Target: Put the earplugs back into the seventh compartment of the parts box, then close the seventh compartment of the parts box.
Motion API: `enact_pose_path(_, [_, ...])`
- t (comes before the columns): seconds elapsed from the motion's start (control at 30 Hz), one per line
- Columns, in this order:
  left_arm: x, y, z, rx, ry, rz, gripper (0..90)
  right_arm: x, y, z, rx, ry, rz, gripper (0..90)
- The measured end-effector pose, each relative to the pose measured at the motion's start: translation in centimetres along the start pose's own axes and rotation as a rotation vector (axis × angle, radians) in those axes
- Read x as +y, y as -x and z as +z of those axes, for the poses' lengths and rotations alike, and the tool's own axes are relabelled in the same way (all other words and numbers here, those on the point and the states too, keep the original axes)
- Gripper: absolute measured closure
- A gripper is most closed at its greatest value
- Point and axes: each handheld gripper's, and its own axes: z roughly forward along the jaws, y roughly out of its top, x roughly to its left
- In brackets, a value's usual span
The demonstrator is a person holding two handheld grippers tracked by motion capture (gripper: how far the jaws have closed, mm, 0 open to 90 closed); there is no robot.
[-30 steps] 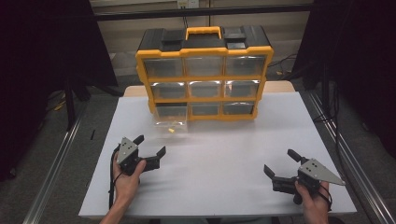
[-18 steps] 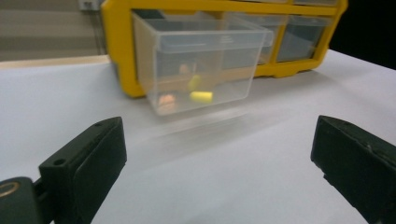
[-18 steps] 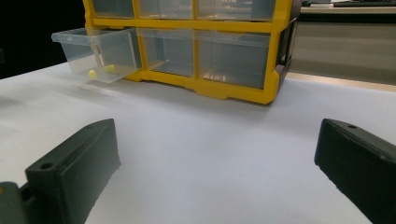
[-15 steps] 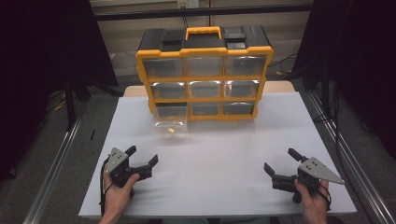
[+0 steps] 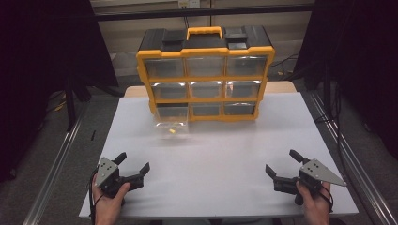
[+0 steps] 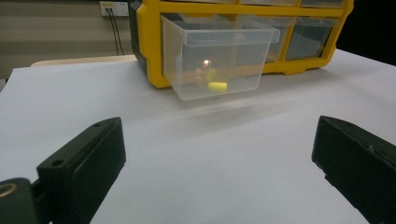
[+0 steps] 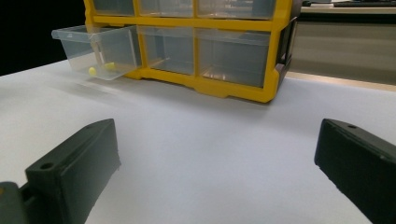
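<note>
Pulled out at the bottom-left slot of the yellow-and-black drawer cabinet [image 5: 205, 75], upper centre of the high view: one clear plastic drawer [image 5: 171, 123], a small yellow piece [image 5: 172, 131] lying inside; the other eight drawers shut flush. Seen again upper centre in the left gripper view, the same drawer [image 6: 217, 60] jutting from the yellow frame [image 6: 148, 51], the yellow piece [image 6: 216, 86] resting on its floor beside a small bright glint, too blurred to name; at upper left of the right gripper view, the drawer [image 7: 95, 50] with what look like two small yellow bits [image 7: 101, 69] in it.

Judged from this: drawer opened and loaded, or perhaps about to be emptied, impossible to say which; left to do, in all likelihood, pushing it home or lifting the piece out; nothing held at present.

Lower left of the high view: left gripper [image 5: 133, 164], held low over the white tabletop [image 5: 220, 154] in a hand [image 5: 109, 199] with forearm entering from the bottom edge, jaws spread wide and empty, aimed up-frame and rightward toward the open drawer but well apart from it. Lower right: right gripper [image 5: 283, 162], grey three-cornered plate on top, gripped by the other hand [image 5: 314, 202], jaws likewise wide apart and empty, pointed leftward across the bare table, farther from the drawer than its partner. Black jaws at both bottom corners of each gripper view, clear white surface between them.
</note>
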Motion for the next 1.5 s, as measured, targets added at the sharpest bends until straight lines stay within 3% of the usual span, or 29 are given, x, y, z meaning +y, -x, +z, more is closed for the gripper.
enact_pose_path(0.23, [0.2, 0.0, 0.3, -0.006, -0.008, 0.015, 3.1, 0.0, 0.1, 0.0, -0.001, 0.001, 0.001, 0.0])
enact_pose_path(0.4, [0.4, 0.3, 0.6, -0.045, -0.019, 0.049, 4.1, 0.1, 0.1, 0.0, 0.001, 0.0, 0.0, 0.0])
enact_pose_path(0.7, [1.0, 0.6, 2.3, -0.092, -0.04, 0.036, 5.1, 0.0, 0.1, 0.3, -0.006, -0.003, 0.019, 0.0])
enact_pose_path(0.8, [1.2, 1.0, 2.8, -0.111, -0.052, 0.081, 5.7, 0.0, 0.2, 0.2, -0.003, -0.001, 0.018, 0.0])
enact_pose_path(0.87, [1.4, 1.3, 3.1, -0.134, -0.05, 0.074, 5.8, 0.0, 0.1, 0.2, 0.001, -0.002, 0.01, 0.0])
enact_pose_path(0.9, [1.6, 1.4, 3.2, -0.143, -0.05, 0.103, 5.8, 0.0, 0.1, 0.1, 0.002, 0.001, 0.004, 0.0])
enact_pose_path(0.97, [1.9, 1.8, 3.5, -0.149, -0.044, 0.107, 5.7, 0.0, -0.1, 0.0, 0.008, 0.002, -0.002, 0.0])
enact_pose_path(1.07, [2.3, 2.1, 4.0, -0.16, -0.019, 0.074, 4.8, 0.0, -0.2, -0.1, 0.016, 0.002, -0.003, 0.0])
enact_pose_path(1.17, [2.4, 2.2, 4.5, -0.179, -0.007, 0.083, 3.6, 0.0, -0.1, 0.0, 0.013, 0.001, -0.003, 0.0])
enact_pose_path(1.4, [2.6, 2.6, 5.9, -0.178, 0.007, 0.088, 3.4, 0.0, -0.2, 0.1, 0.013, -0.003, -0.006, 0.0])
enact_pose_path(1.43, [2.7, 2.5, 6.2, -0.177, 0.004, 0.106, 3.8, 0.0, -0.2, 0.1, 0.013, -0.003, -0.005, 0.0])
enact_pose_path(1.5, [2.7, 2.5, 6.7, -0.181, 0.005, 0.089, 5.0, 0.0, -0.2, 0.1, 0.013, -0.004, -0.005, 0.0])
